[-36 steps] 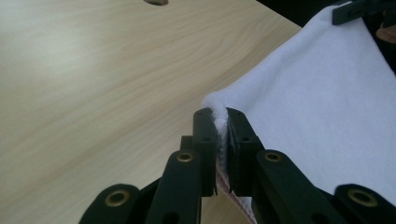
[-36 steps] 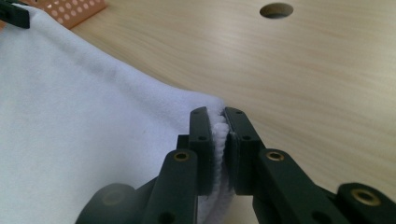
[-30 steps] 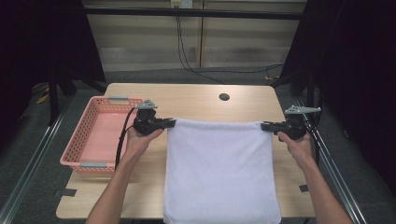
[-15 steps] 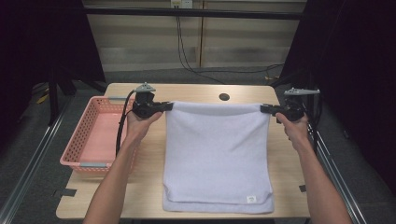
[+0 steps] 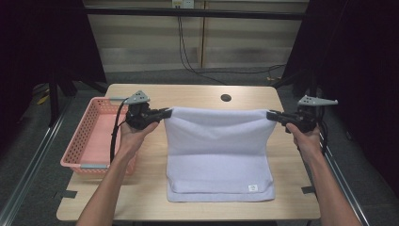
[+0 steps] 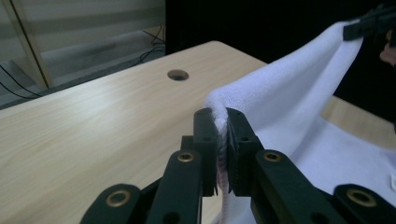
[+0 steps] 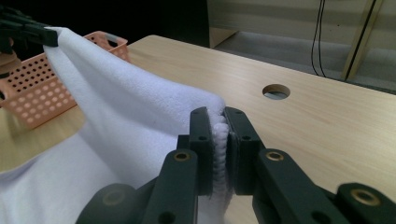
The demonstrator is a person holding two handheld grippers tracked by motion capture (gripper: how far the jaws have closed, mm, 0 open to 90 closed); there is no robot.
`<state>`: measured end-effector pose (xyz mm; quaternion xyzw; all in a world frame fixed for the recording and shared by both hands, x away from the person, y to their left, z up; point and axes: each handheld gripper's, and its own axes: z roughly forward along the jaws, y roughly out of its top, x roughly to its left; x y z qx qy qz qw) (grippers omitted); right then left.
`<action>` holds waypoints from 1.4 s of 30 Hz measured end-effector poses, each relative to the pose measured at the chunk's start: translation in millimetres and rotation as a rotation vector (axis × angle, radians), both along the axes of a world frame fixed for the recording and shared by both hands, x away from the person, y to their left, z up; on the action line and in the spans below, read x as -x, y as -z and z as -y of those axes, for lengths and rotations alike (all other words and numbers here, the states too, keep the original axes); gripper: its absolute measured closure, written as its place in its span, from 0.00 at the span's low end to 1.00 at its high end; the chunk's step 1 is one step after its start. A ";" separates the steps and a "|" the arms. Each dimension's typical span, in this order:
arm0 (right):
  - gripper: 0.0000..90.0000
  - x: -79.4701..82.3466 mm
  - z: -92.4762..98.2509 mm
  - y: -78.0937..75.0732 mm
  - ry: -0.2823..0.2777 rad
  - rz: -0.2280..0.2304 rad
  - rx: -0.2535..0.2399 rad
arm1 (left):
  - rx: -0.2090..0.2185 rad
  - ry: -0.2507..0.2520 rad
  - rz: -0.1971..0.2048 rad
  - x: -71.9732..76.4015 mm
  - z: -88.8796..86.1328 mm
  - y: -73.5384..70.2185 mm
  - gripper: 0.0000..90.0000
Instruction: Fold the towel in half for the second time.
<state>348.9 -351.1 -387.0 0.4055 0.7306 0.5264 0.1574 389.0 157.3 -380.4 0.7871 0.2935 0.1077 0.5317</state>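
A white towel (image 5: 219, 150) hangs stretched between my two grippers above the wooden table (image 5: 188, 96). Its lower part lies folded on the table, with a small label near the front right corner. My left gripper (image 5: 165, 112) is shut on the towel's upper left corner; in the left gripper view the cloth (image 6: 299, 98) is pinched between the jaws of that gripper (image 6: 221, 122). On the upper right corner my right gripper (image 5: 270, 114) is shut, and the right gripper view shows the towel (image 7: 140, 116) edge clamped in its jaws (image 7: 219, 120).
A pink plastic basket (image 5: 89, 136) stands at the table's left edge, beside my left hand; it looks empty. A round cable hole (image 5: 226, 98) sits in the table at the back middle. Dark floor and rails surround the table.
Both grippers have lifted the towel's top edge and carried it first away from the person, then back toward the person. The towel's near part, which hung over the front edge, now lies on the table.
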 end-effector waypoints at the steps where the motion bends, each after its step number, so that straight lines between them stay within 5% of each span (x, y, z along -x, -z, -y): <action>1: 0.92 6.5 0.2 -0.5 -0.006 0.004 0.008 | -0.007 0.008 0.004 6.0 -1.1 -1.0 0.94; 7: 0.91 42.3 0.6 -2.6 -0.042 0.022 0.015 | -0.013 0.045 0.019 42.5 -3.7 -1.5 0.94; 11: 0.91 64.2 -2.8 4.0 -0.073 0.015 0.022 | -0.008 0.046 -0.044 60.4 -7.8 19.3 0.94; 15: 0.90 84.4 -6.8 23.0 -0.105 -0.040 0.050 | -0.059 0.066 -0.096 79.4 -9.4 43.4 0.93; 21: 0.86 108.8 -7.4 59.5 -0.131 -0.146 0.089 | -0.066 0.104 -0.151 104.1 -13.9 62.2 0.92; 33: 0.77 151.6 -7.6 76.8 -0.172 -0.198 0.119 | -0.126 0.189 -0.252 146.0 -21.9 90.4 0.86; 36: 0.71 162.2 -9.0 76.6 -0.166 -0.182 0.106 | -0.115 0.199 -0.241 153.0 -22.6 88.8 0.80; 39: 0.64 166.6 -10.5 70.9 -0.158 -0.160 0.090 | -0.049 0.203 -0.220 151.6 -24.0 80.7 0.76; 42: 0.61 162.6 -11.6 67.6 -0.141 -0.152 0.098 | -0.082 0.159 -0.186 142.0 -21.7 75.3 0.73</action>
